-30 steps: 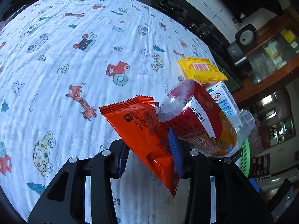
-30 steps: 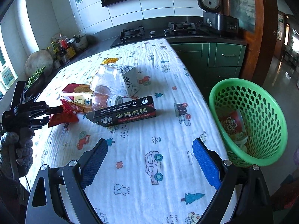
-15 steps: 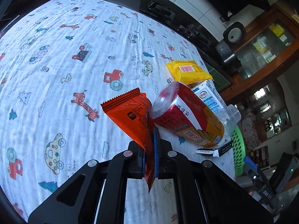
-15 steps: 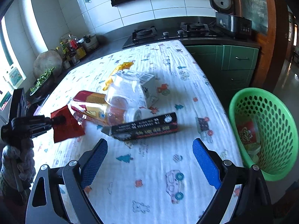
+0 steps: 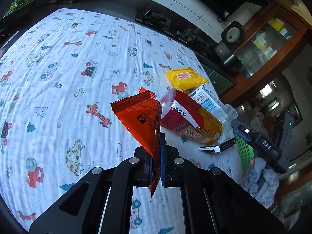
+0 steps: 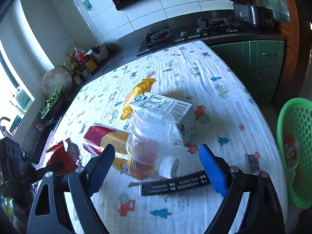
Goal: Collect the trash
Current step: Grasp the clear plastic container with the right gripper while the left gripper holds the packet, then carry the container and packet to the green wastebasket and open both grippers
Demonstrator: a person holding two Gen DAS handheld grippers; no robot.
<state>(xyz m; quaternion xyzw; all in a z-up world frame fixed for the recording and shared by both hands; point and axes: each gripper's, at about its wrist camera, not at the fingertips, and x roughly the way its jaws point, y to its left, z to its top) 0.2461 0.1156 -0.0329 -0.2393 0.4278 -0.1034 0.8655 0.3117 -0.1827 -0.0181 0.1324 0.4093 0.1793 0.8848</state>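
Wrapper first: the orange wrapper (image 5: 143,122) is now pinched between the pads of the left claw (image 5: 156,163), which a second ago stood apart around it, and it hangs clear of the table (image 5: 58,78). That piece is secured and, I judge, ready to go to the green basket (image 6: 294,148) off the table's right edge. Right of it lie a red and yellow bottle (image 5: 193,122), a clear cup (image 6: 152,128), a white carton (image 6: 165,105), a yellow packet (image 5: 185,78) and a black box (image 6: 175,184). The right claw (image 6: 156,169) has come in over bottle and box, its jaws closing but gripping nothing yet.
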